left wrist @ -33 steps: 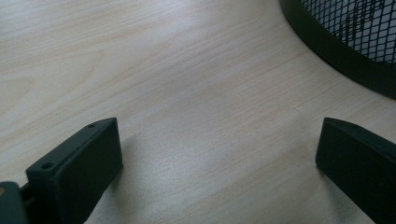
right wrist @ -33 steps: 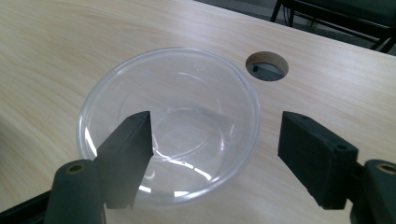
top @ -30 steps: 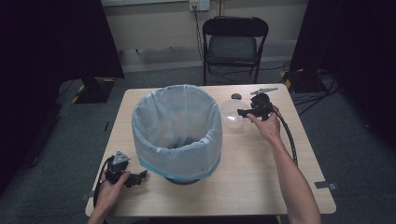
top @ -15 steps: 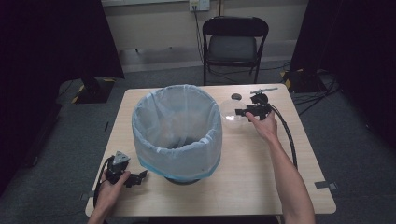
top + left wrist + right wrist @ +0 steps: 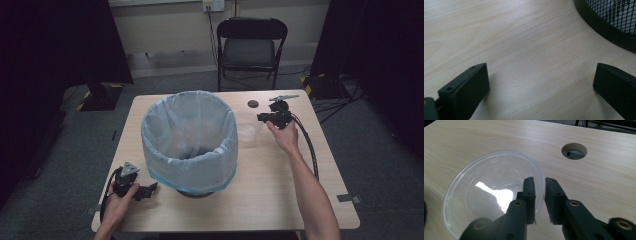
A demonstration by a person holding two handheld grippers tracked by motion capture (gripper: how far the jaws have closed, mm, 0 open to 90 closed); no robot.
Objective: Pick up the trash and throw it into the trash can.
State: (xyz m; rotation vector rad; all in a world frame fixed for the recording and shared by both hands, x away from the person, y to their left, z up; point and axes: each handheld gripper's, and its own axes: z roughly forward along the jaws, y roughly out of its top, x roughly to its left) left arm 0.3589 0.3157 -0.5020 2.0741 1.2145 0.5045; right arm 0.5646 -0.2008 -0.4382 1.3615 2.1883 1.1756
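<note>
**Right tongs close on the rim of the clear bowl**

The right tongs have just been closing, and in the right gripper view their two black jaws now stand narrowly apart with the rim of the clear, round, thin plastic bowl running between them. One jaw sits inside the rim, the other outside. A sliver of gap shows, so whether the pads fully pinch the plastic is hard to say, but it reads as a grip. A second ago the same jaws stood wide beside the bowl. My judgement is that the pick-up has been made and a lift could follow.

The bowl is at the tips of the right tongs, resting on the pale wooden worktop, and lies between them and the large black mesh waste bin lined with a pale blue plastic bag. Nothing lies in the bowl. The bin stands just beyond the bowl from the right tongs; what can be seen of the bag's inside looks empty, though its bottom is dim. A round cable hole in the worktop lies just past the right tongs.

The left tongs rest on the worktop by the bin's base, jaws spread wide with bare wood between them.
</note>
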